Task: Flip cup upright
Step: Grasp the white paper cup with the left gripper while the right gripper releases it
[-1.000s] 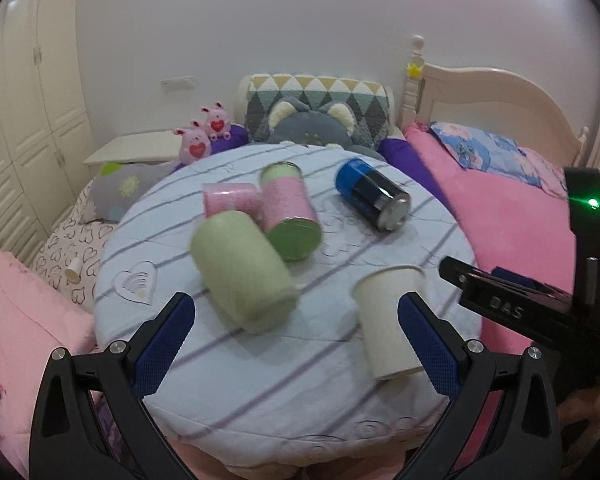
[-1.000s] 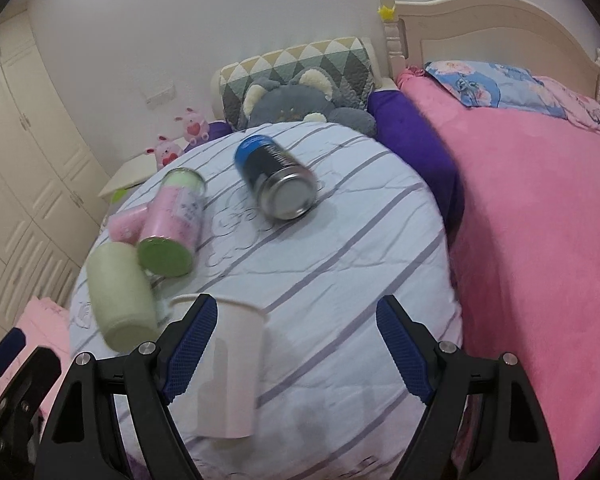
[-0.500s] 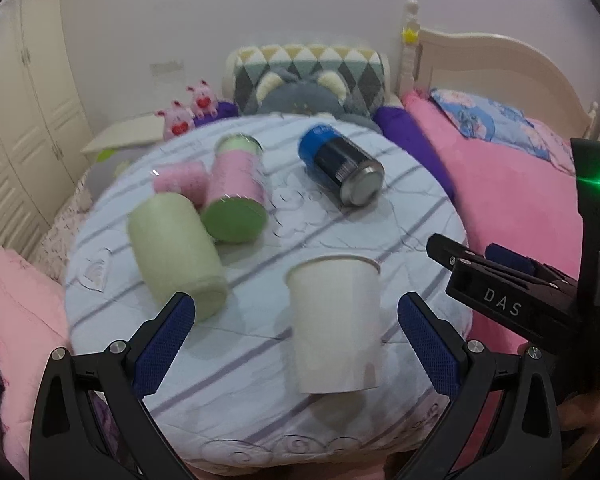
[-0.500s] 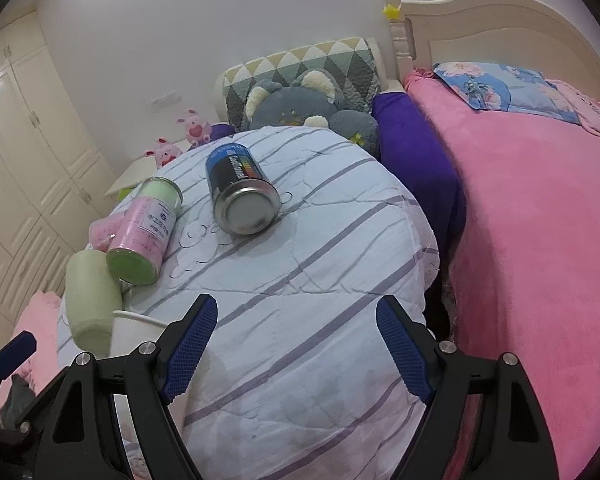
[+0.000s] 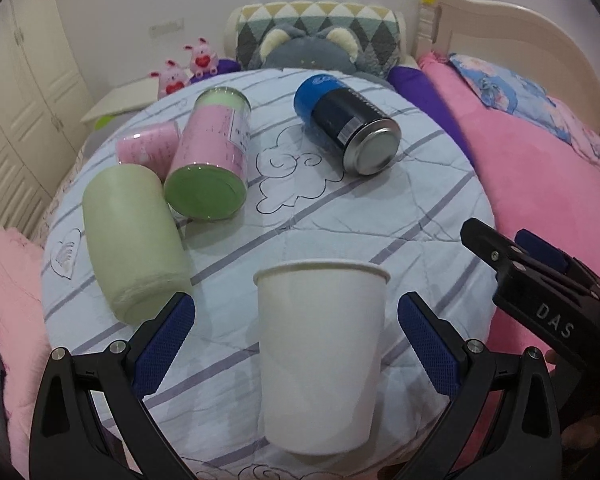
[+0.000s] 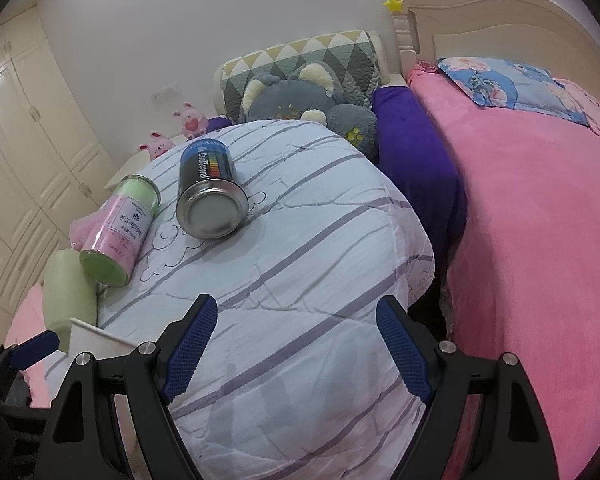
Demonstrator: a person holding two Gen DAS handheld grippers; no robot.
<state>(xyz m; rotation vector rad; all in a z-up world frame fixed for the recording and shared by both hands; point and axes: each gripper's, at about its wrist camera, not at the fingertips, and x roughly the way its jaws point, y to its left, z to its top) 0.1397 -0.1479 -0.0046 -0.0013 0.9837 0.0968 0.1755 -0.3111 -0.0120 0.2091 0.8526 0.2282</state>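
Note:
A white paper cup [image 5: 320, 356] lies on its side on the striped round table [image 5: 420, 216], its rim pointing away from me and its base toward me. My left gripper [image 5: 294, 340] is open with the cup between its blue pads [image 5: 162, 340], apart from both. A sliver of the cup [image 6: 94, 340] shows at the lower left of the right wrist view. My right gripper [image 6: 296, 350] is open and empty over the near right part of the table [image 6: 320, 264]; it also shows at the right of the left wrist view [image 5: 540, 300].
On the table lie a pale green cylinder [image 5: 134, 240], a pink and green jar [image 5: 212, 160], a small pink cup [image 5: 148, 150] and a blue and black can [image 5: 348, 124]. A pink bed [image 6: 540, 240] stands to the right, plush toys and a pillow [image 5: 316, 36] behind.
My left gripper has moved right and closer, so the cup now sits centred between its open fingers. My right gripper has shifted right, leaving the cup at its far left edge.

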